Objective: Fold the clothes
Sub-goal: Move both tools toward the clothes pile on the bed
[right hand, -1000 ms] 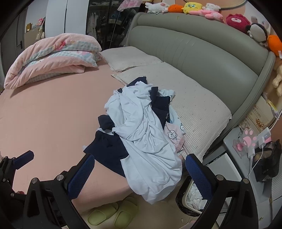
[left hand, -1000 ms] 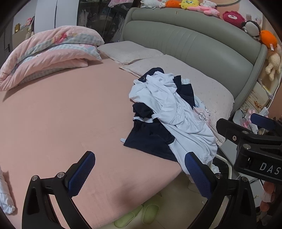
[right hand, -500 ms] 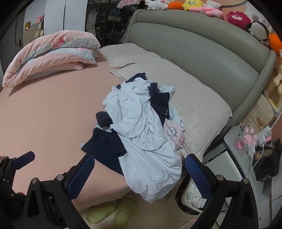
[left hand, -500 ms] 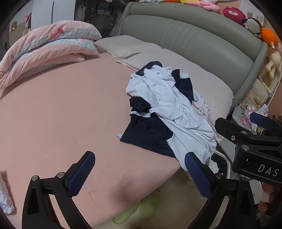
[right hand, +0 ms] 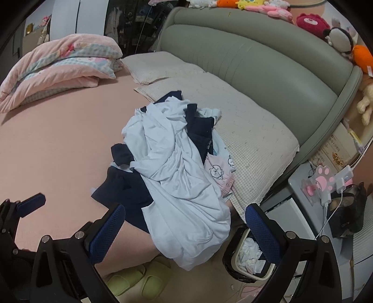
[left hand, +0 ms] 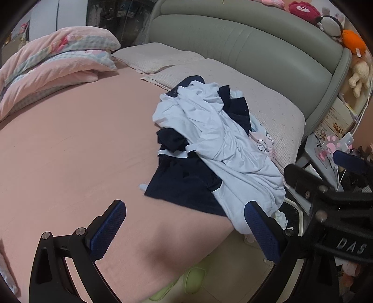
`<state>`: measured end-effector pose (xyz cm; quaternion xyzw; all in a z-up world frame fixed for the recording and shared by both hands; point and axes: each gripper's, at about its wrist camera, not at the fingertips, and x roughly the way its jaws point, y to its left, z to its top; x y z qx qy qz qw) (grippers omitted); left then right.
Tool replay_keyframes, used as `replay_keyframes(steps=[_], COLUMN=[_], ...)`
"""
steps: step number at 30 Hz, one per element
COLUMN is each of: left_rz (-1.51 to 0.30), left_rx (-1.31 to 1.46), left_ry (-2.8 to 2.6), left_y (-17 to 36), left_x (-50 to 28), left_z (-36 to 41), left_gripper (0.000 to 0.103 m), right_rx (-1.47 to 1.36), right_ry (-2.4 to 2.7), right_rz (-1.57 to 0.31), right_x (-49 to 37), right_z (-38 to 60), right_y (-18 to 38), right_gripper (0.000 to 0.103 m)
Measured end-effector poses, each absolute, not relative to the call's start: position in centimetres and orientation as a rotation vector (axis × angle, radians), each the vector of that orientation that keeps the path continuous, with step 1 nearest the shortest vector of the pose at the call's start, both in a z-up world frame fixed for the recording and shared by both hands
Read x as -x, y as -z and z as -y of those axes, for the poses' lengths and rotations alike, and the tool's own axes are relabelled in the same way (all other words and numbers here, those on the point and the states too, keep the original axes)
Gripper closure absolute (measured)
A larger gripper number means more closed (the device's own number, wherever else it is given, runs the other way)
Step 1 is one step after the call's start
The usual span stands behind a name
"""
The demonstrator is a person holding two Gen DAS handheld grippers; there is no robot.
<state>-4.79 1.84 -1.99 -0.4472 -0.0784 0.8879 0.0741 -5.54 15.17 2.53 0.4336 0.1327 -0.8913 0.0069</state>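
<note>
Your left gripper (left hand: 185, 223) and right gripper (right hand: 185, 227) both hover with blue-padded fingers (right hand: 107, 233) spread wide, holding nothing. Ahead, a tangled heap of pale blue and navy clothes (right hand: 172, 163) lies on the pink bed (left hand: 70, 144), its light shirt hanging over the edge above 2 green slippers (right hand: 139, 277). Pinch 1 layer only; otherwise the pile may slide off.

Before you: a pink-sheeted bed (left hand: 70, 144) with a grey-green padded headboard (right hand: 268, 67), plush toys (right hand: 310, 22) atop, green slippers (right hand: 139, 279) below.
</note>
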Motion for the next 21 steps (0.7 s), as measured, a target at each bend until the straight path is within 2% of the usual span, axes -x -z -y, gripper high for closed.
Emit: replay_keyframes(steps=[9,21], left_rz=[0.191,0.096], left_rx=[1.365,1.403], left_ry=[-2.626,-2.651], left_y=[3.3,5.6], left_x=[8.4,11.9], left_z=[-2.8,-2.7], left_gripper=[0.0,0.0], right_rx=[-1.296,-1.377], right_ry=[2.813,2.779], right_rz=[-0.403,-0.22], right_x=[7.8,11.8], right_z=[-15.7,-18.2], right_y=[-1.6,-0.1], right_gripper=[0.0,0.0])
